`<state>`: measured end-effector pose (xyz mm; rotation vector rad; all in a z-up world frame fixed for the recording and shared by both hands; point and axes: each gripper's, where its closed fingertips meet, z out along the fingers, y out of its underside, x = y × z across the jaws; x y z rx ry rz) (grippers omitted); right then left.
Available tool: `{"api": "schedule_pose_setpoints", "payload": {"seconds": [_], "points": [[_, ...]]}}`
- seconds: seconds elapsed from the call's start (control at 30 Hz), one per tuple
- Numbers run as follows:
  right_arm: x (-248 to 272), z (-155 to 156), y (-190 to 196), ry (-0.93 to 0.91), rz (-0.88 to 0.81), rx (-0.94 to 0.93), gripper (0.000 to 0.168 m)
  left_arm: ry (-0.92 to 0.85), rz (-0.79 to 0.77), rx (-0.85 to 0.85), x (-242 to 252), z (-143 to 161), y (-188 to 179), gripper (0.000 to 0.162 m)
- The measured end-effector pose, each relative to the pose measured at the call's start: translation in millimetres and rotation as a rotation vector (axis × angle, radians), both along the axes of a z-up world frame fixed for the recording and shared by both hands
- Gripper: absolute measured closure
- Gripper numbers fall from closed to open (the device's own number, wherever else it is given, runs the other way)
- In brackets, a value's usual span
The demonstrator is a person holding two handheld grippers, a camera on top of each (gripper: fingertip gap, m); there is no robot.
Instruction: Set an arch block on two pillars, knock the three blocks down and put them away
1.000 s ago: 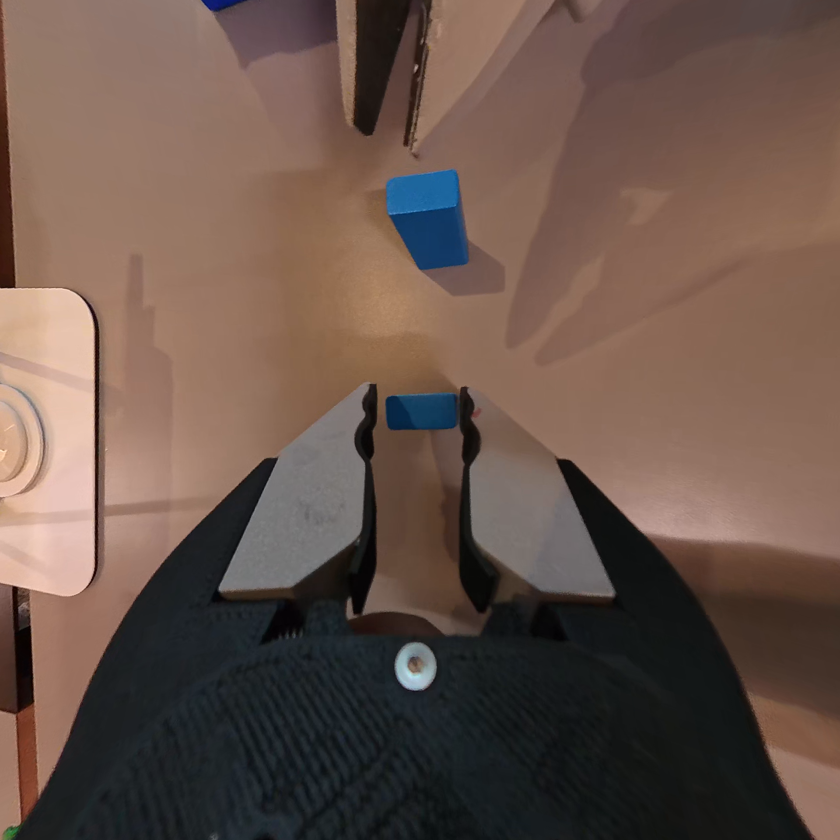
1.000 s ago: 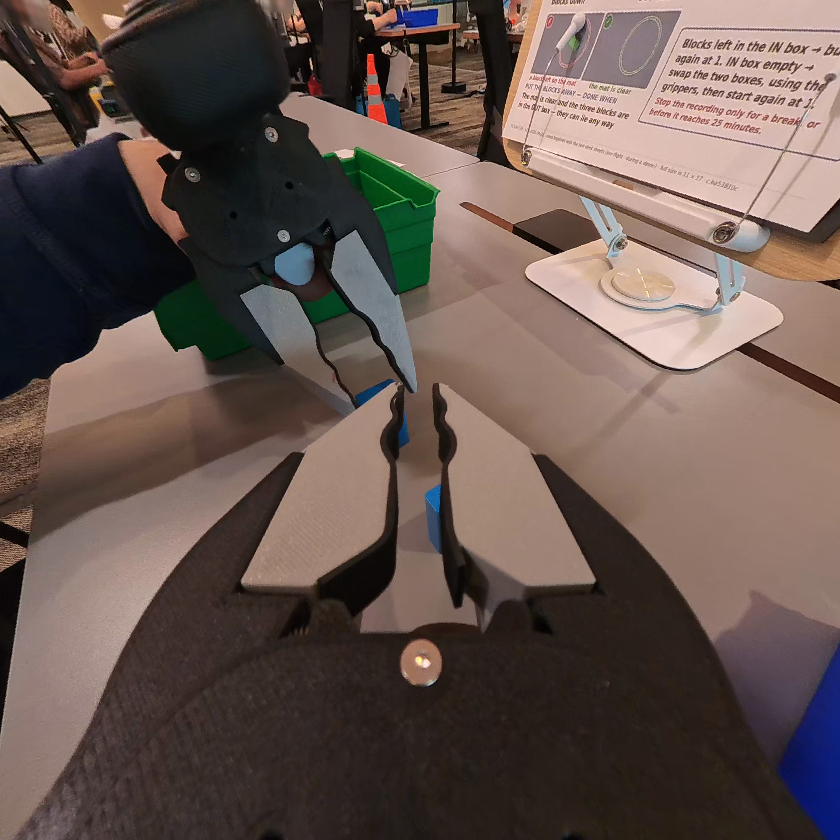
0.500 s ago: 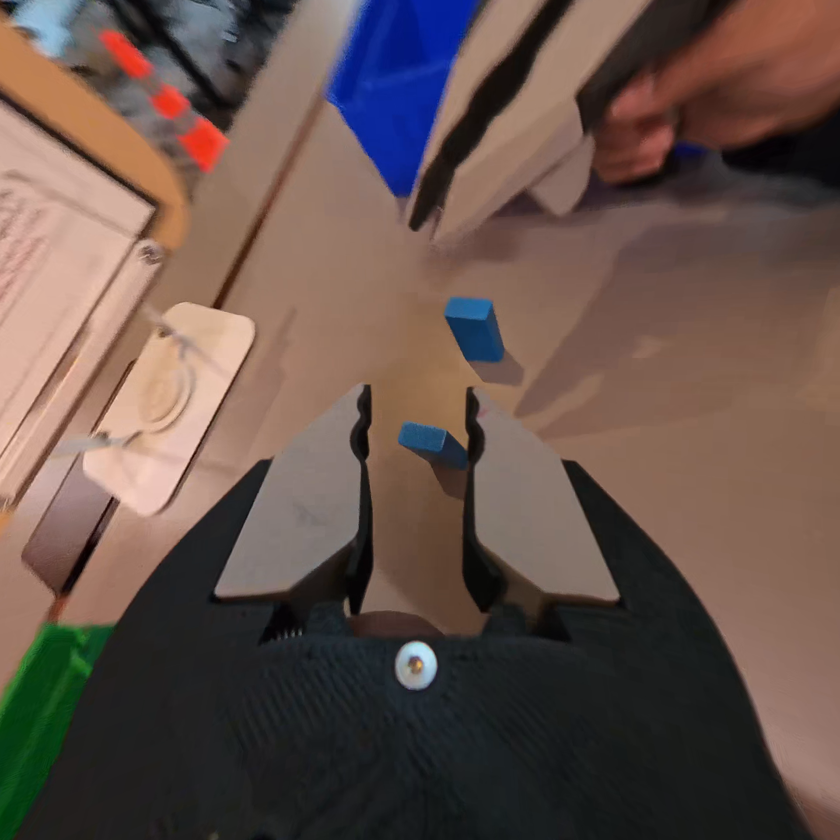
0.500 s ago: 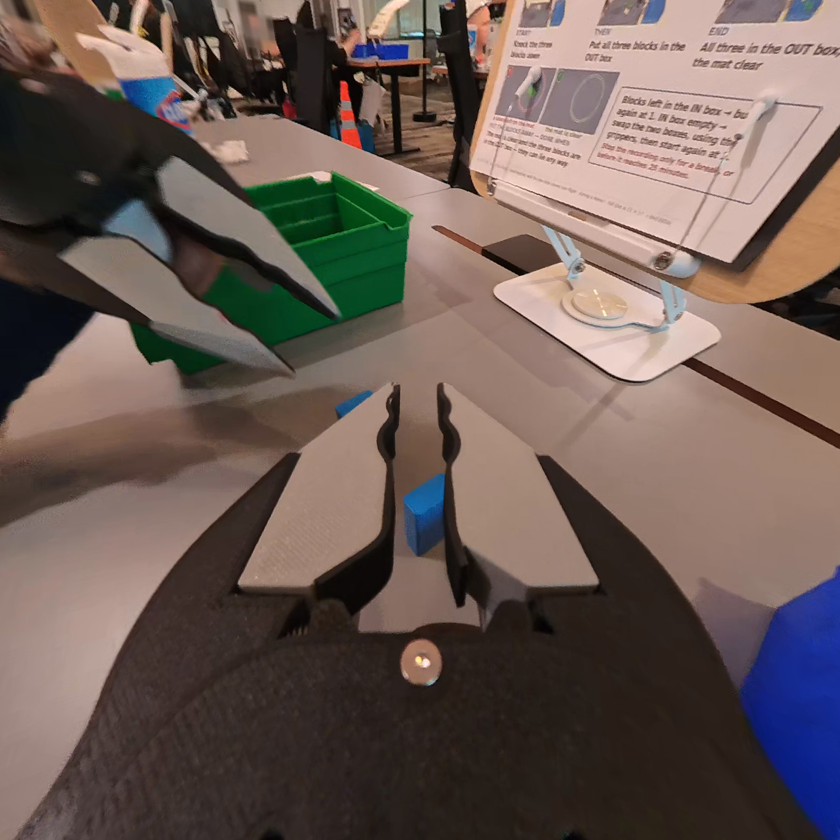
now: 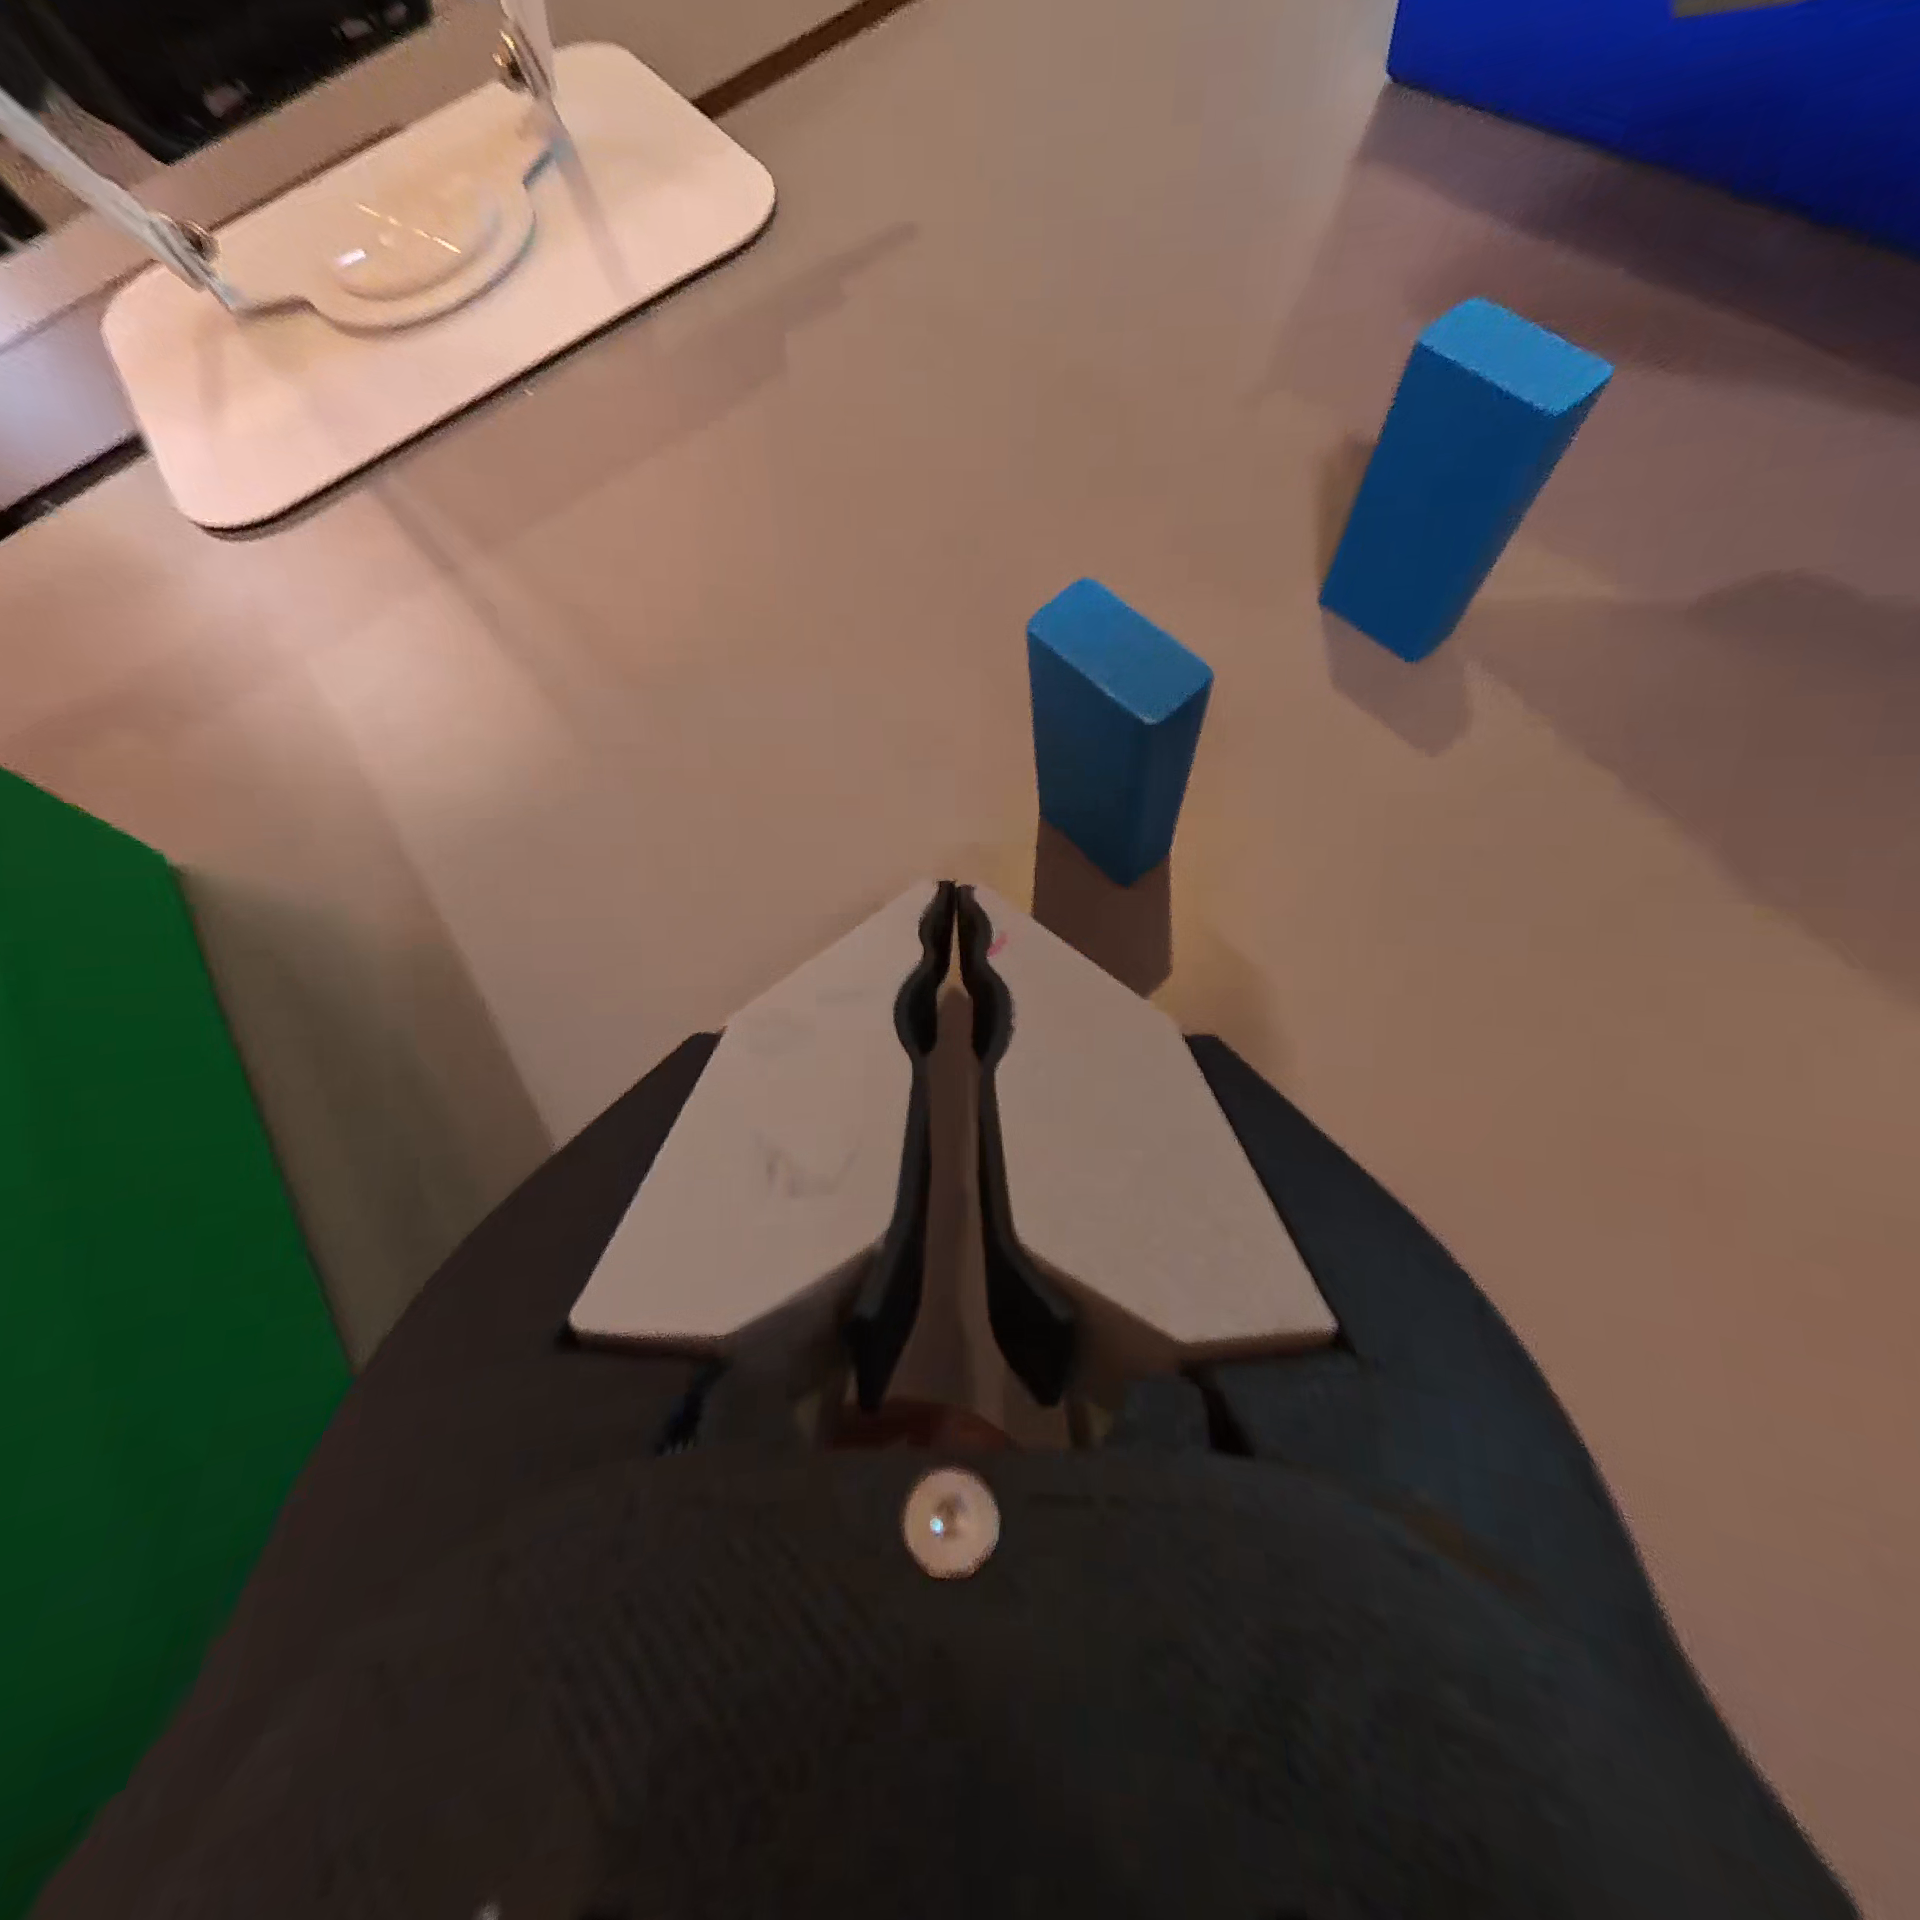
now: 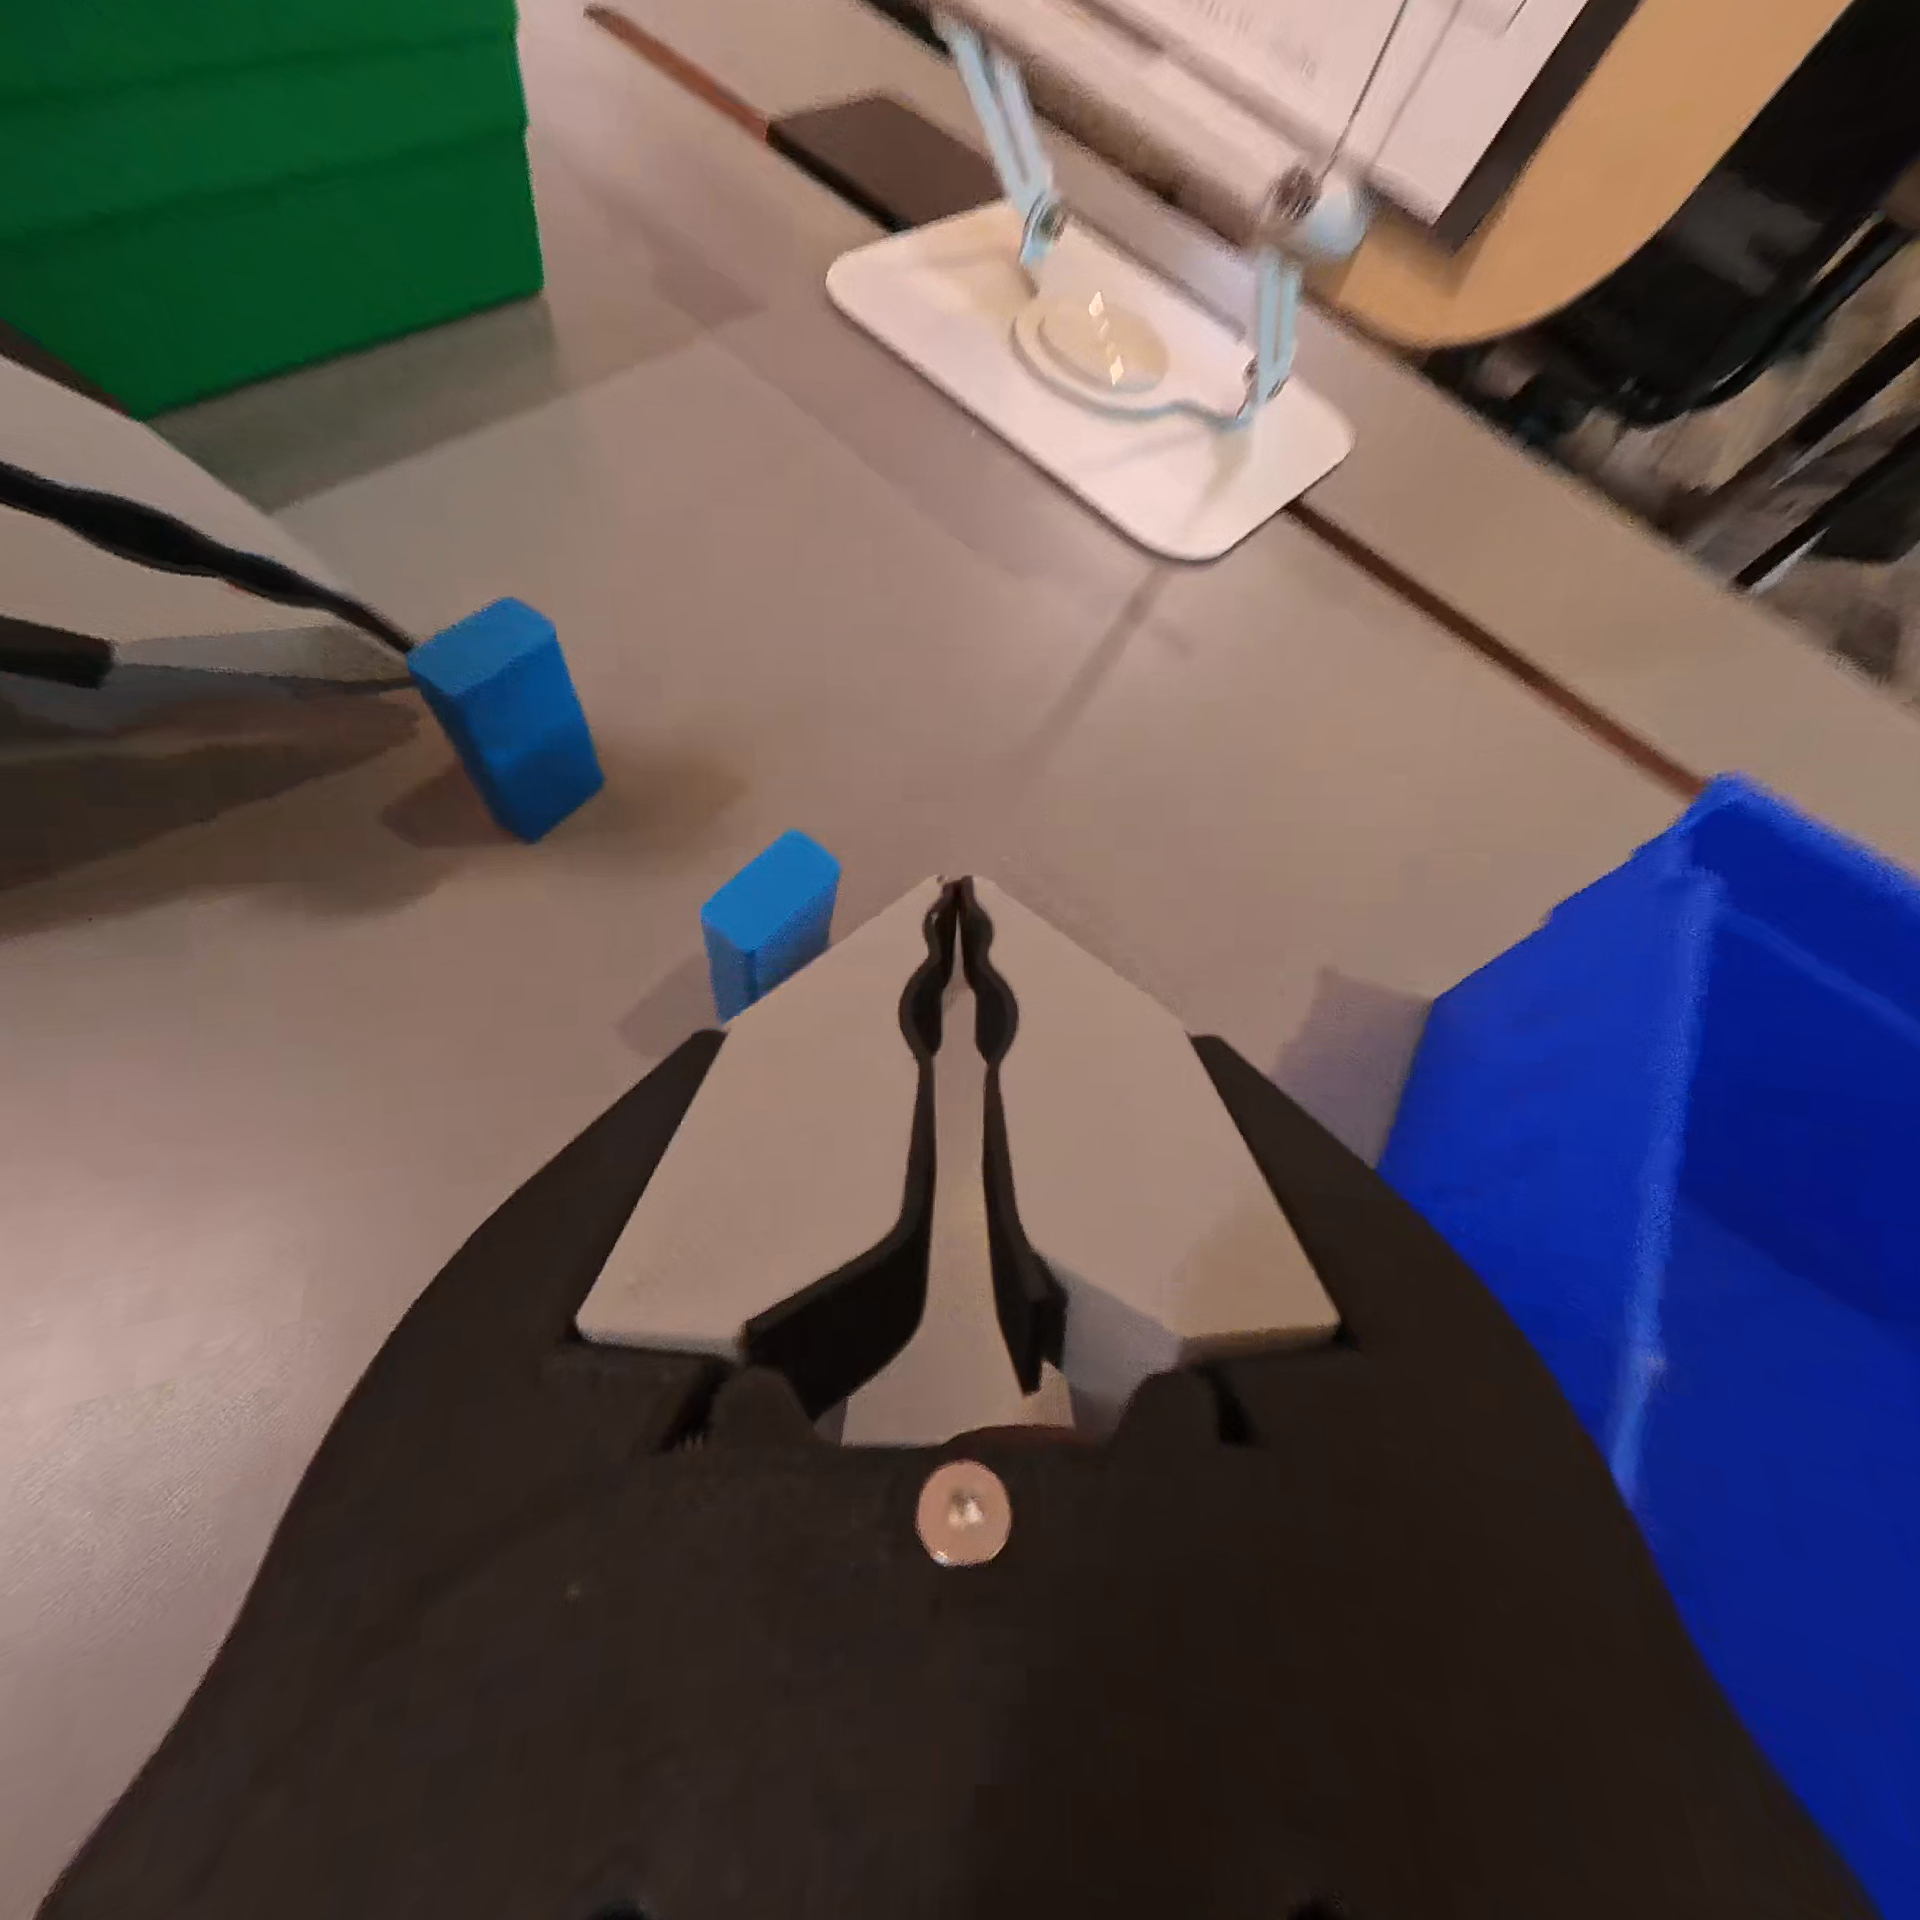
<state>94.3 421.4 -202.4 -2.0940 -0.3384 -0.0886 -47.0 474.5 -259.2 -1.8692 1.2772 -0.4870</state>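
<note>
While the 2 blue pillar blocks are standing upright and well apart on the grey table (image 5: 727, 644), both grippers are pulling back with nothing in them. A second ago each gripper had its fingers spread around a pillar; now the left gripper (image 5: 948, 891) is clenched tip to tip just short of the nearer pillar (image 5: 1117, 738), and the right gripper (image 6: 954, 885) is likewise clenched on nothing beside the farther pillar (image 6: 771, 920). That suggests the pillars are now placed, so the arch block is probably the next thing to fetch. No arch block is showing in either view.

Looking from the left wrist, both pillars are showing whole: the second one (image 5: 1455, 478) is standing toward the blue bin (image 5: 1662, 94), with the green bin (image 5: 114, 1247) at the left edge and the white stand base (image 5: 436, 270) beyond. Looking from the right wrist, the right gripper's finger is hiding the lower part of its pillar, but this view is revealing the left gripper's tip (image 6: 395, 639) hovering right at the top of the other pillar (image 6: 504, 712); whether it is touching cannot be told. It is also showing the blue bin's open inside (image 6: 1714, 1195) and the instruction board (image 6: 1351, 94) above the stand.
</note>
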Motion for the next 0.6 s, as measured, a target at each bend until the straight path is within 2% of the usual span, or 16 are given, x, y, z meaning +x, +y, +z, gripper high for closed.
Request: {"api": "schedule_pose_setpoints", "payload": {"seconds": [0.17, 0.43, 0.6], "points": [[-13, -48, -10, 0.063, 0.051, -0.246, 0.168, 0.028, -0.027, -0.029, 8, -12, 0, 0.16], [-19, -75, -15, 0.074, 0.072, -0.374, 0.168, 0.088, -0.054, -0.02, 17, -21, 5, 0.159], [-25, -80, -11, 0.088, 0.079, -0.372, 0.168, 0.093, -0.074, -0.022, 23, -22, 4, 0.159]]}}
